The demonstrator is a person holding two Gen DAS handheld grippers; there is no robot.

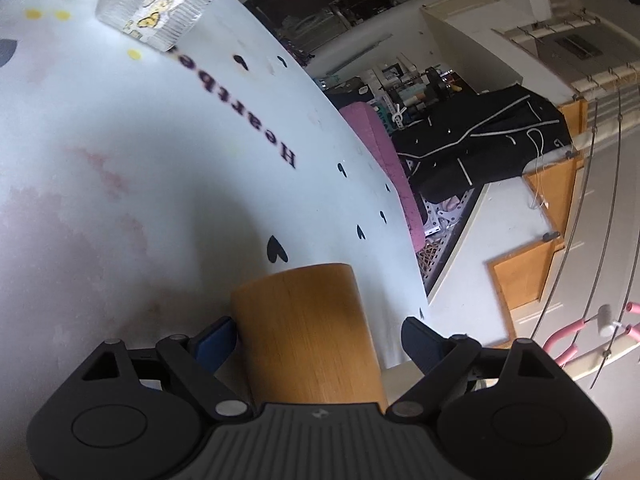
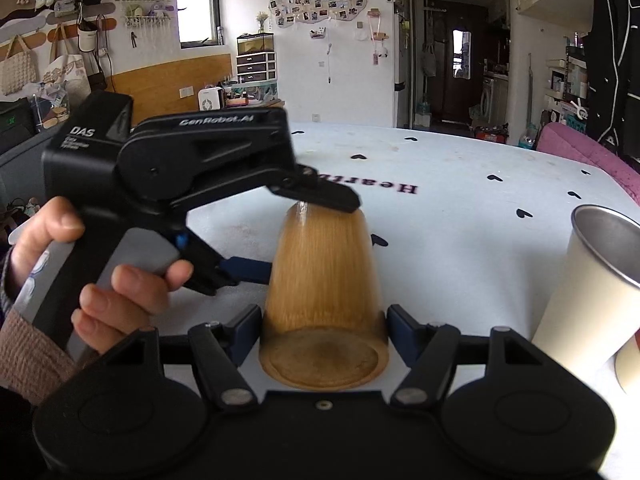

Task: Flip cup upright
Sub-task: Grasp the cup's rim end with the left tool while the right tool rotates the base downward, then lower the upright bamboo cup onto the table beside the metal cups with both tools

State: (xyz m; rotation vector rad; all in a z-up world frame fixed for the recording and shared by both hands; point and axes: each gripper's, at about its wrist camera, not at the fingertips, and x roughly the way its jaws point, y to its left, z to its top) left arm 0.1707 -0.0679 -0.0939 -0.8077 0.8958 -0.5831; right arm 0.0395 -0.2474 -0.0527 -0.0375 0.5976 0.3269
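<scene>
Right claw: your right claw (image 2: 324, 330) sits low at the wooden cup (image 2: 324, 300), one blue finger on each side of its wide end. Both pads lie against or just beside the cup wall; you cannot tell firm contact from a hair of gap.
Left claw: your left claw (image 2: 304, 236) comes in from the left in the right wrist view, turned on its side. The upper finger rests across the cup's far, narrower end; the lower blue finger (image 2: 248, 270) reaches the cup's left flank. In the left wrist view (image 1: 316, 340) the left pad touches the cup wall and the right pad stands off it, so the fingers are spread wider than the cup.
Hand: your left hand (image 2: 96, 276) wraps the grey handle, index finger curled forward on it.
Cup: wooden, tapered, held between both claws over the desk. Its flat closed base faces the right wrist camera, its body leaning away and up. The far end is blurred; whether it touches the desk is unclear.
Desk: white cover (image 2: 460, 216) with small black hearts and dark printed lettering.
Steel cup: a white cup with a steel inside (image 2: 588, 284) stands upright at the right of the wooden cup, apart from it.
Glass jar: a ribbed clear glass piece with yellow butterfly prints (image 1: 160, 4) sits far across the desk in the left wrist view.
</scene>
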